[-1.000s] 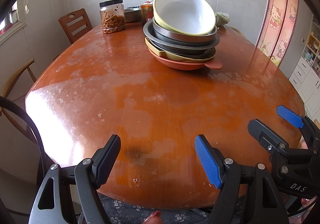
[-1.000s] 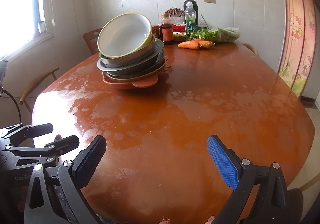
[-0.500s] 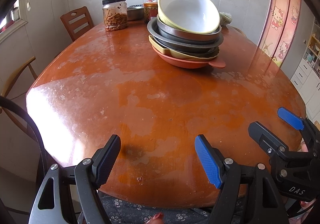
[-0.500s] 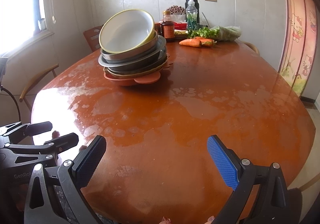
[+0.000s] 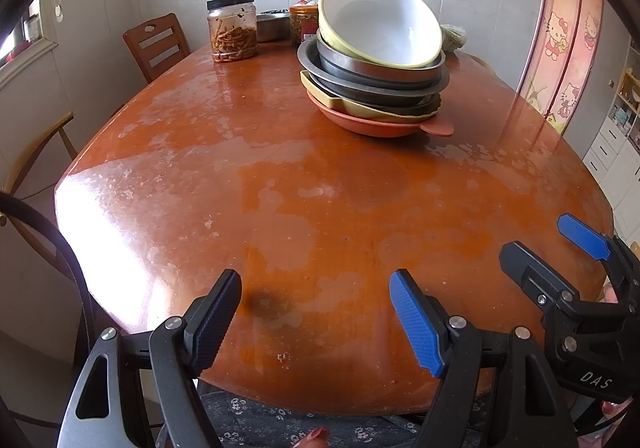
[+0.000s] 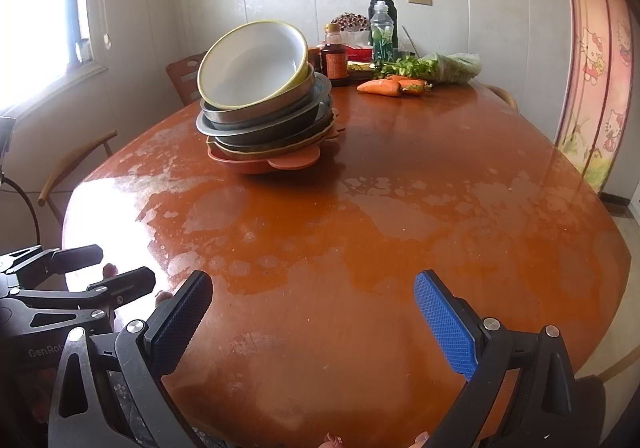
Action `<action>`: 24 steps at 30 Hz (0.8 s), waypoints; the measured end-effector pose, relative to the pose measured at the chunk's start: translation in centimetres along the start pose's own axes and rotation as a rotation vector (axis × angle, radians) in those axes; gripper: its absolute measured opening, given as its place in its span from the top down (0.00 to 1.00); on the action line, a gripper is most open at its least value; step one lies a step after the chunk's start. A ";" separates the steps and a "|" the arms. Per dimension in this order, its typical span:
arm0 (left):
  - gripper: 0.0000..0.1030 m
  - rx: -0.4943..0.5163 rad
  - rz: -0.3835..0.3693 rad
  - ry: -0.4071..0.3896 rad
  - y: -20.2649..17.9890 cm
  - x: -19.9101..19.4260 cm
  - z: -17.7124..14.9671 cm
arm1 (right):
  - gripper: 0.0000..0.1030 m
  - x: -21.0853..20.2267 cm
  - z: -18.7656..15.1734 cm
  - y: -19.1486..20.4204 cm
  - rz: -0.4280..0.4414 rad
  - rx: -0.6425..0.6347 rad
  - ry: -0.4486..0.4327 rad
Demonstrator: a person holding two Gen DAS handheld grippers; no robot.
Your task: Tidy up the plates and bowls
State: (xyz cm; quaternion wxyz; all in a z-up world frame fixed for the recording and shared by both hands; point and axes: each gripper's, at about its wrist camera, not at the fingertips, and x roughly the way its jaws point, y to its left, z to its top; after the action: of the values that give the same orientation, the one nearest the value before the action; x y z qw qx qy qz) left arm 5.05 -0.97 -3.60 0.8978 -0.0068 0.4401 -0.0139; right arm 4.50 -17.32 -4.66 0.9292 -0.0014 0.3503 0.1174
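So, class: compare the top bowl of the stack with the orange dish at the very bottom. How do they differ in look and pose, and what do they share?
The top bowl is deep, white inside with a yellow-green rim; the orange dish is shallow and orange all over. The top bowl sits tilted toward the cameras; the orange dish lies flat on the table. The orange dish shows a tab handle; the top bowl shows none. Both belong to one stack, and neither gripper touches them.

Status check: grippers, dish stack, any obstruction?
Left gripper and right gripper open, empty, near table edge. Dish stack untouched, top bowl tilted. Path clear.
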 end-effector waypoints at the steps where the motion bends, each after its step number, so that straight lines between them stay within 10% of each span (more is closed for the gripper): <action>1: 0.26 0.002 0.001 0.000 0.0 0.0 0.0 | 0.02 -0.1 0.0 0.0 -0.003 0.001 -0.002; 24: 0.26 0.009 0.003 0.000 -0.2 0.0 -0.2 | 0.02 -0.1 -0.1 0.2 -0.001 -0.001 -0.008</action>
State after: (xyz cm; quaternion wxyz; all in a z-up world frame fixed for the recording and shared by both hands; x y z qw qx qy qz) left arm 4.90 -1.12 -3.67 0.8979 -0.0018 0.4401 -0.0145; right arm 4.32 -17.21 -4.62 0.9306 -0.0016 0.3467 0.1170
